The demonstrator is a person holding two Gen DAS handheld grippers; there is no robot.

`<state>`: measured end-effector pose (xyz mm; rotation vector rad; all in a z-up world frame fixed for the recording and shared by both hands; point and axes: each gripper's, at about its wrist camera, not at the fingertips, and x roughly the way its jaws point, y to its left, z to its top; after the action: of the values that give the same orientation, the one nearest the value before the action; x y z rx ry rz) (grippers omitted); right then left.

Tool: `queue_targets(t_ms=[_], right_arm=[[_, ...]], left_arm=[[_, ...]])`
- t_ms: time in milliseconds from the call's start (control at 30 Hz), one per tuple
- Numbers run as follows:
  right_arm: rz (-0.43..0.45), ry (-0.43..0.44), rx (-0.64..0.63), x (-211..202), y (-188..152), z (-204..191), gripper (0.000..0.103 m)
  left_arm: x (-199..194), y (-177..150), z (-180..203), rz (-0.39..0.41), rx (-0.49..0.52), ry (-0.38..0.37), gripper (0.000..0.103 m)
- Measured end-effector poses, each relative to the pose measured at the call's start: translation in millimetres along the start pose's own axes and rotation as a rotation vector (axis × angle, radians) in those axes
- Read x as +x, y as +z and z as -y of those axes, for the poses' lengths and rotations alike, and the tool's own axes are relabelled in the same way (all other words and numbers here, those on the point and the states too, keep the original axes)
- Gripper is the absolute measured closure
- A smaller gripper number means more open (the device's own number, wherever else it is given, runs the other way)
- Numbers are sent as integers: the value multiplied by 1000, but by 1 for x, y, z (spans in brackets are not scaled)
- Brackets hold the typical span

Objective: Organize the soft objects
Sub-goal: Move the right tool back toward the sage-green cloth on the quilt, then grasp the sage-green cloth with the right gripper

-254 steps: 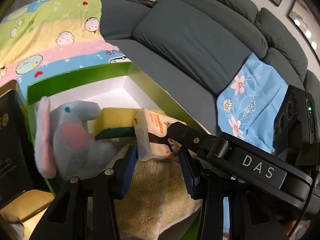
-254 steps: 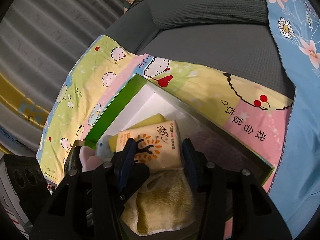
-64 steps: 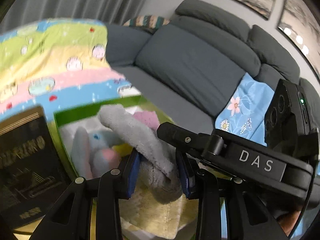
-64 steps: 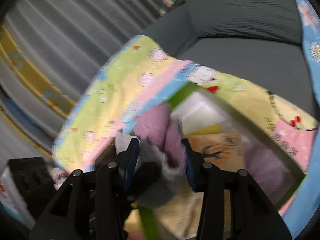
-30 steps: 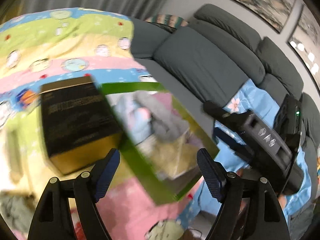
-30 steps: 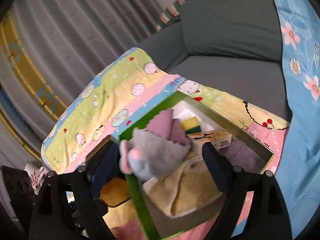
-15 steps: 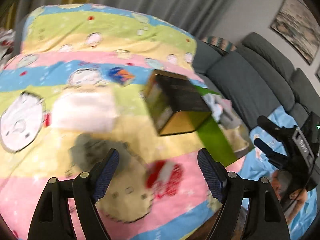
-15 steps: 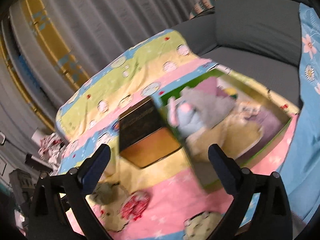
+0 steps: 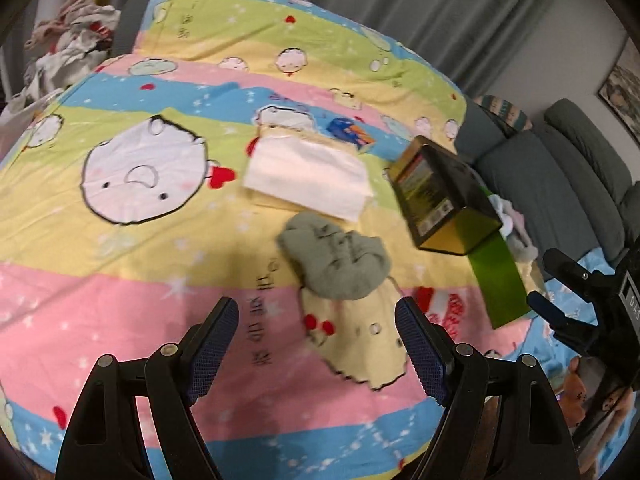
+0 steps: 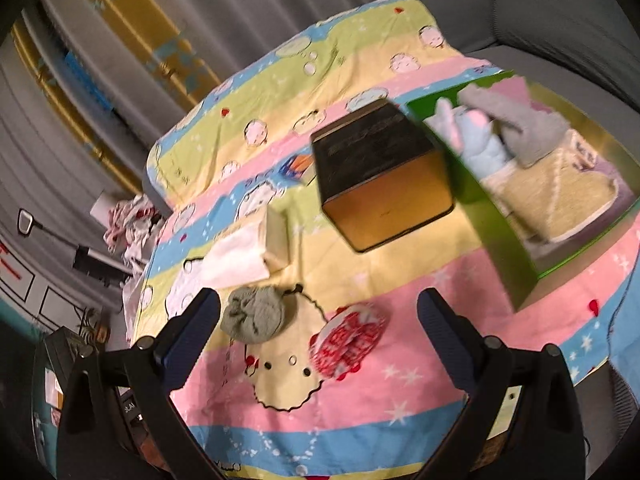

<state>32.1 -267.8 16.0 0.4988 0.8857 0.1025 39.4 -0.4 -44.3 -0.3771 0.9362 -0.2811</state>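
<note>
My left gripper (image 9: 316, 344) is open and empty above the cartoon-print cloth. A crumpled grey-green soft cloth (image 9: 336, 258) lies just ahead of it, also in the right wrist view (image 10: 254, 314). A red-and-white soft item (image 10: 348, 340) lies between the fingers of my right gripper (image 10: 318, 332), which is open and empty above it. A white tissue pack (image 9: 306, 178) lies further back. The green box (image 10: 500, 236) at the right holds a blue plush (image 10: 478, 144), a grey cloth (image 10: 516, 128) and a yellow towel (image 10: 548, 196). My right gripper also shows in the left wrist view (image 9: 560, 300).
A black-and-gold box (image 10: 380, 168) stands beside the green box. A small blue-orange item (image 9: 348, 132) lies behind the tissue pack. A pile of clothes (image 9: 68, 46) sits past the table's far left edge. A grey sofa (image 9: 576, 168) runs along the right.
Both grippers let go of the grey cloth in the green box, opened wide and pulled back. They now face the cloth-covered table with the loose soft items.
</note>
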Motion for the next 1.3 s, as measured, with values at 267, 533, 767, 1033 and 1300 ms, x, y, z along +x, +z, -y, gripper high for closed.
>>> queue_targets(t_ms=[267, 533, 767, 1033, 1300], right_arm=[[-106, -8, -19, 33, -11, -21, 5], [-182, -5, -143, 85, -16, -68, 18], [-229, -87, -180, 138, -20, -79, 19], [-310, -99, -243, 168, -33, -92, 61], [-326, 96, -266, 136, -47, -103, 89]], left_arm=[[5, -12, -21, -40, -26, 40, 22], [10, -15, -37, -63, -55, 51, 22], [8, -20, -48, -72, -38, 155, 22], [0, -23, -58, -70, -58, 175, 22], [-13, -23, -62, -30, -83, 132, 22]])
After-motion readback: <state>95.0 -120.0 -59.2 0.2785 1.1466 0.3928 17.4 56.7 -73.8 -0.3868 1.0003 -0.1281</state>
